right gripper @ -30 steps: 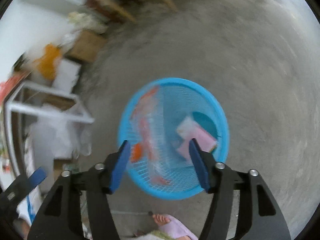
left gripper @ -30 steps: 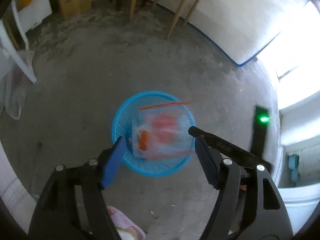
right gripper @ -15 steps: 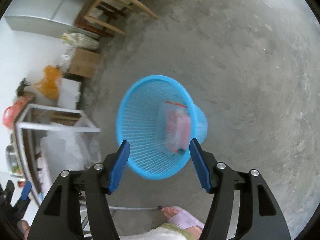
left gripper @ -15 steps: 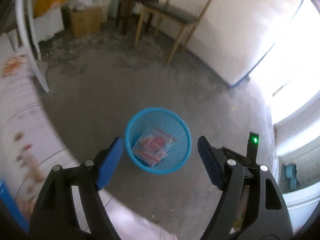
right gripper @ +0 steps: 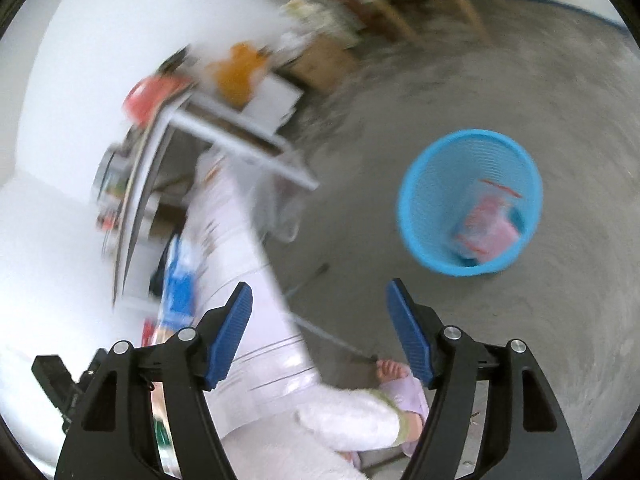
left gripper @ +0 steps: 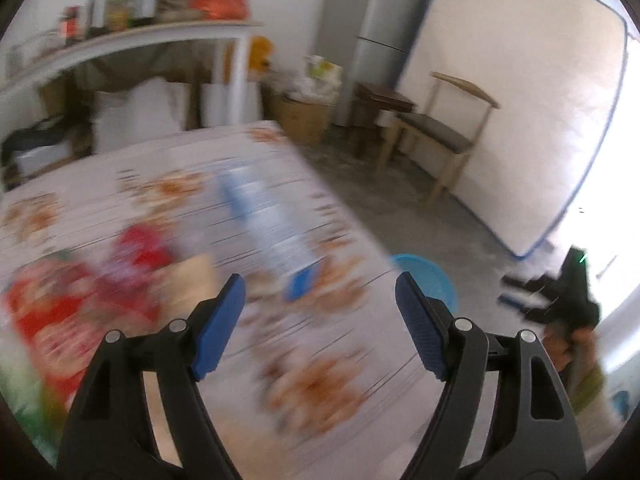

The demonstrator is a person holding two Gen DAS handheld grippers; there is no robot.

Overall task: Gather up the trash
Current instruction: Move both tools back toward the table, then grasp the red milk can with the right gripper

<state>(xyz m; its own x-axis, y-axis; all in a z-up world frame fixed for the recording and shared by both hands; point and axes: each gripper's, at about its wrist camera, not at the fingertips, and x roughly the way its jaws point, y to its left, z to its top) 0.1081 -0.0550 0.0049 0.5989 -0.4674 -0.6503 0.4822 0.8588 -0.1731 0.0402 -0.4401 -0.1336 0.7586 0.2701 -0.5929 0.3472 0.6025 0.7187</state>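
A: Both cameras swing up and away from the blue mesh basket (right gripper: pixel 472 204) — a second ago it filled each view, and now the left view looks across the worktop (left gripper: pixel 328 364) instead.

B: And the pink-and-red plastic packet (right gripper: pixel 486 226) lies inside that basket, no longer blurred as it was a second ago. I'd call that one piece of trash delivered.

A: Left hand-held gripper (left gripper: pixel 320 328), jaws spread wide, nothing between the blue pads. Right hand-held gripper (right gripper: pixel 320 330) likewise bare, and its jaws have just been opening further.

B: So back for more. What's left on the worktop?

A: Heavy blur, but there's a blue-and-white wrapper (left gripper: pixel 272 232) lying lengthways ahead of the left pads, and red packaging (left gripper: pixel 80 304) off to the left. Likely the next pickups.

B: The surface?

A: A pale cloth with an orange floral print. The basket sits on the bare concrete floor (right gripper: pixel 520 80), just past the worktop's corner.

B: And the room?

A: White shelf (left gripper: pixel 132 42) stacked with clutter, a grey fridge (left gripper: pixel 372 32), a wooden chair (left gripper: pixel 444 140) against a white mattress (left gripper: pixel 516 92).
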